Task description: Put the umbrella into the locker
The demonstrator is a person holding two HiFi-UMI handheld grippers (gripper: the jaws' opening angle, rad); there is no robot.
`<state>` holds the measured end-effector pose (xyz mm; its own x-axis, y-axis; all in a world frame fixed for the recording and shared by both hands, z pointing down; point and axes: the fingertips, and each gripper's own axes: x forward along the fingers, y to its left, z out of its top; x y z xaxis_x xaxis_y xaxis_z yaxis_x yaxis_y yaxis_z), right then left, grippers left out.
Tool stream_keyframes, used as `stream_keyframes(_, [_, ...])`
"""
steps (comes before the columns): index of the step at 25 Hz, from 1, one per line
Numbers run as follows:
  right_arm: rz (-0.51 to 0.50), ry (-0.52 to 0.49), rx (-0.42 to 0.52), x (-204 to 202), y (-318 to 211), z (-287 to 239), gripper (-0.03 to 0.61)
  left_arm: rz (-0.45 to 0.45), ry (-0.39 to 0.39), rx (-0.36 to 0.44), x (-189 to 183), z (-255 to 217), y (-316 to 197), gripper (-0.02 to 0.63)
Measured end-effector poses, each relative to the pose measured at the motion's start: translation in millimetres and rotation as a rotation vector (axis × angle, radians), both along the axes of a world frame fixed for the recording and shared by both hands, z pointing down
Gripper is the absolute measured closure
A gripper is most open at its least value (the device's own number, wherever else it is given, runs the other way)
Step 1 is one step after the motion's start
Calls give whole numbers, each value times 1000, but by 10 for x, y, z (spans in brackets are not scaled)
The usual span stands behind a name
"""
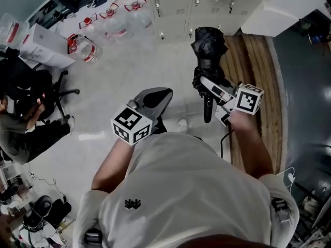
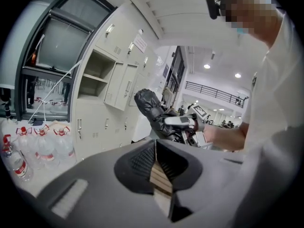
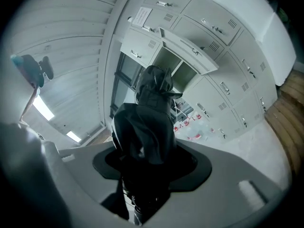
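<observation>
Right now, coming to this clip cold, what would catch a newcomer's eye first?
The black folded fabric umbrella stands out, clamped between the jaws of the right gripper and held up before the pale grey metal lockers, which have one open compartment. At the left, clear plastic water bottles with red handles sit on the floor, and the left gripper has its jaws together on nothing.

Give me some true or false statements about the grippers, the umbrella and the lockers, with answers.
The right gripper is shut on the umbrella. True.
The left gripper holds a bottle. False: its jaws are together on nothing.
The umbrella lies inside a locker. False: it is held in front of the lockers.
Water bottles stand on the floor by the lockers. True.
Every locker door is closed. False: one locker stands open.
</observation>
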<state>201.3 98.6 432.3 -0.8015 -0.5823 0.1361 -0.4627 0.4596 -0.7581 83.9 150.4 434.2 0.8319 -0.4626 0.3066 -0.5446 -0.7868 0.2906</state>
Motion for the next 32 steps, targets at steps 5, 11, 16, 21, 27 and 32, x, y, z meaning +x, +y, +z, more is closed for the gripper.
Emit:
stream_keyframes(5, [5,34,6,-74,-514,36,350,-4,1,-1,-105,64,-354,552])
stream_keyframes(11, [21,62,8,-236,-1196,-44,350,31,20,7,-247,-8,-1021,552])
stream_keyframes(16, [50,101,-16,-435,-2050,-42,350,72,16,24,-485,-72,-1871,552])
stream_keyframes(21, [79,141,-18,-460,-2288,50,350,87,21,45,-591,-88,-2023,552])
stream_keyframes(27, [89,145,-5,-590,-2425,14,350,129,16,74,-710,-63,-1952,552])
stream_keyframes(32, [91,184,-35,-863,-3433,-23,350,100,31,43,-985,-91,-2759,552])
